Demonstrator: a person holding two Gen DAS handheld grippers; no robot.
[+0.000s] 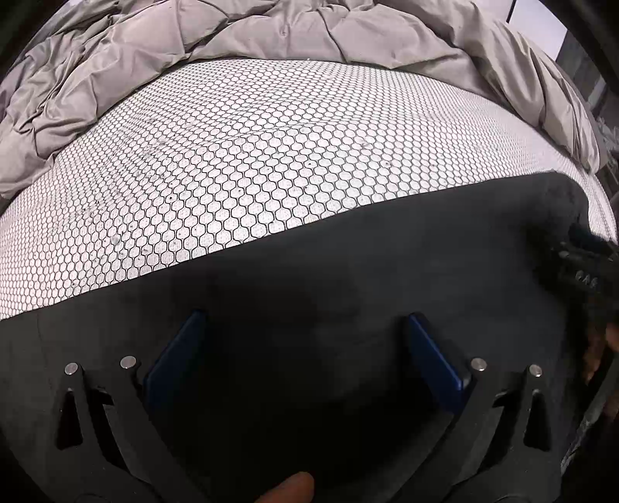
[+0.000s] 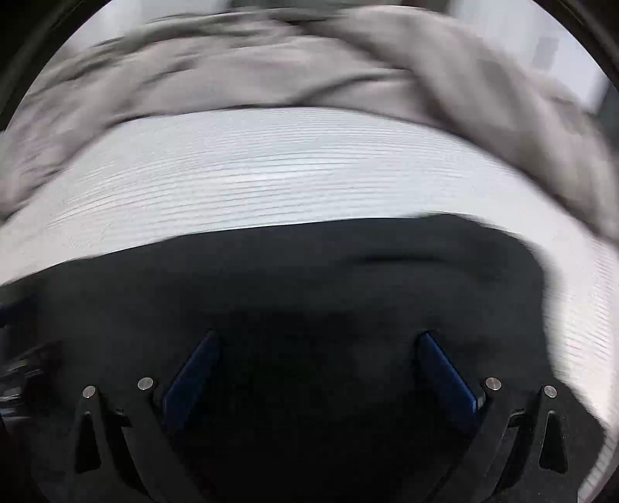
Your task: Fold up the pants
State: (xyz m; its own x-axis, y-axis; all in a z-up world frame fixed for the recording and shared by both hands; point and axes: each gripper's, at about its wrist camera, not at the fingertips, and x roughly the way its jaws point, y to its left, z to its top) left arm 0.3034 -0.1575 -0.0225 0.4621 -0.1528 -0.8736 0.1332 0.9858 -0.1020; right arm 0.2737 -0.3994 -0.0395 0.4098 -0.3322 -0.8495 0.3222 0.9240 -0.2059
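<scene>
Pants flat, long axis crosswise on mattress, under gaping left claw, right claw.

Honeycomb-patterned white mattress under a crumpled grey duvet, bright window behind.

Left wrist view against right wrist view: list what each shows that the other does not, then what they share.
Only the left wrist view shows the sharp black honeycomb print on the white mattress cover, a fingertip at the bottom edge, and a black device at the right edge. Only the right wrist view shows heavy motion blur that smears the print into streaks. Both show the flat black pants, the crumpled grey duvet, and an open gripper with blue pads: left gripper, right gripper.
</scene>
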